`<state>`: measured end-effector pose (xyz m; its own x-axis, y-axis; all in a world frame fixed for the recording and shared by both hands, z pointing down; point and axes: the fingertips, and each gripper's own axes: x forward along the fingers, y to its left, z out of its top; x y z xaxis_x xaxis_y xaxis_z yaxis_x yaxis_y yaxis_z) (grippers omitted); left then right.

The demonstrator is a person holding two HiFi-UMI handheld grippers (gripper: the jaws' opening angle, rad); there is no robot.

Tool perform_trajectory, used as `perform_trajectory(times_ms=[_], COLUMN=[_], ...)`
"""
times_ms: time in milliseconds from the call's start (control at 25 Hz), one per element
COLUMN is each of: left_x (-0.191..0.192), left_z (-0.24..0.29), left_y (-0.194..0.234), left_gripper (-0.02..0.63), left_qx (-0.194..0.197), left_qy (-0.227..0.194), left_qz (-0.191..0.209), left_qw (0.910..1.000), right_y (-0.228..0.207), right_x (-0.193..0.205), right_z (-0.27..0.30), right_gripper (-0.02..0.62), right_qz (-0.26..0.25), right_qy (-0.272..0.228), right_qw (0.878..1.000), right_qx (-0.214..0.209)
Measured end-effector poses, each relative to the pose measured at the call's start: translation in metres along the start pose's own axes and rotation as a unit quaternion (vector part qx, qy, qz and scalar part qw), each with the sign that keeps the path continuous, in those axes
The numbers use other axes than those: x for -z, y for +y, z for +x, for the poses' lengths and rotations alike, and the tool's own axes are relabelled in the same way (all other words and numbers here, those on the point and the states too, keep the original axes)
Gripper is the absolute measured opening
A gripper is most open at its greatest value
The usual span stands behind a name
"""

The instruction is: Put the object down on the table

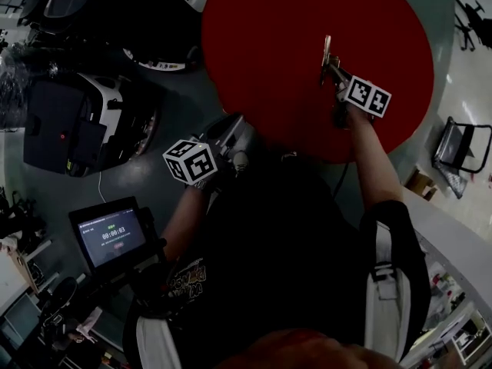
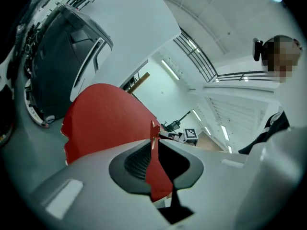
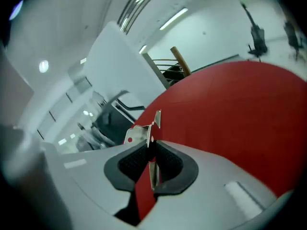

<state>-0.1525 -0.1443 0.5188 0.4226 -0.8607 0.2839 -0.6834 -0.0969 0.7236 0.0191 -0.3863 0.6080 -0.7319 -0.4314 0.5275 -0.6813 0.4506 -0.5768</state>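
Right gripper view, thin silvery metal bracket (image 3: 138, 134)

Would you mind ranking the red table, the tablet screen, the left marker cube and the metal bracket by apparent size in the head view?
1. red table
2. tablet screen
3. left marker cube, though it sits nearer the camera, which flatters it
4. metal bracket, a thin sliver

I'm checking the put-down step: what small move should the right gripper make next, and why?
Probably lower the right gripper toward the red table. Its jaws pinch a thin metal bracket that seems to be held above the tabletop, so opening now might drop it.
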Motion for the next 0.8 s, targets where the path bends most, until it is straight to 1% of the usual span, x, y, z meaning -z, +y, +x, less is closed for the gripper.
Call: perform_trajectory(times_ms=[40, 80, 120, 160, 240, 320, 400, 480, 560, 600, 640, 680, 760, 800], left_x=[-0.004, -0.01, -0.016, -0.021, -0.028, -0.03, -0.028, -0.025, -0.02, -0.017, -0.016, -0.015, -0.02, -0.025], left_z=[0.006, 0.012, 0.017, 0.023, 0.032, 0.041, 0.049, 0.056, 0.06, 0.061, 0.059, 0.056, 0.048, 0.045], left_y=[-0.003, -0.008, -0.014, -0.023, -0.048, -0.076, -0.099, -0.113, -0.121, -0.125, -0.128, -0.13, -0.127, -0.122], left_gripper=[0.054, 0.057, 0.058, 0.06, 0.064, 0.078, 0.089, 0.091, 0.098, 0.107, 0.118, 0.12, 0.118, 0.115], left_qx=[0.018, 0.038, 0.058, 0.075, 0.103, 0.125, 0.135, 0.13, 0.126, 0.129, 0.136, 0.146, 0.166, 0.177], left_qy=[0.001, 0.002, 0.002, 0.003, 0.011, 0.024, 0.035, 0.043, 0.049, 0.051, 0.05, 0.047, 0.032, 0.024], left_qz=[-0.003, -0.004, 0.0, 0.01, 0.051, 0.105, 0.165, 0.221, 0.259, 0.267, 0.265, 0.255, 0.212, 0.177], left_qw=[0.9998, 0.9993, 0.9983, 0.9971, 0.9934, 0.9863, 0.9763, 0.9655, 0.9564, 0.9538, 0.9532, 0.9546, 0.9626, 0.9679], right_y=[0.019, 0.039, 0.06, 0.081, 0.118, 0.149, 0.17, 0.182, 0.189, 0.191, 0.192, 0.193, 0.192, 0.193], right_x=[0.001, 0.002, 0.004, 0.007, 0.013, 0.018, 0.024, 0.029, 0.033, 0.035, 0.036, 0.037, 0.037, 0.036], right_z=[-0.009, -0.019, -0.029, -0.04, -0.062, -0.08, -0.093, -0.101, -0.106, -0.108, -0.11, -0.114, -0.124, -0.131], right_gripper=[0.046, 0.046, 0.046, 0.046, 0.046, 0.046, 0.046, 0.046, 0.046, 0.046, 0.046, 0.046, 0.046, 0.046], right_qz=[0.044, 0.069, 0.077, 0.075, 0.059, 0.038, 0.001, -0.033, -0.052, -0.058, -0.058, -0.053, -0.022, 0.004], right_qy=[-0.019, -0.034, -0.045, -0.053, -0.065, -0.078, -0.091, -0.101, -0.113, -0.118, -0.124, -0.131, -0.143, -0.149], right_qw=[0.998, 0.994, 0.991, 0.989, 0.987, 0.987, 0.987, 0.988, 0.988, 0.988, 0.988, 0.987, 0.986, 0.984], right_qx=[-0.041, -0.075, -0.099, -0.115, -0.133, -0.138, -0.129, -0.112, -0.092, -0.083, -0.076, -0.073, -0.083, -0.1])
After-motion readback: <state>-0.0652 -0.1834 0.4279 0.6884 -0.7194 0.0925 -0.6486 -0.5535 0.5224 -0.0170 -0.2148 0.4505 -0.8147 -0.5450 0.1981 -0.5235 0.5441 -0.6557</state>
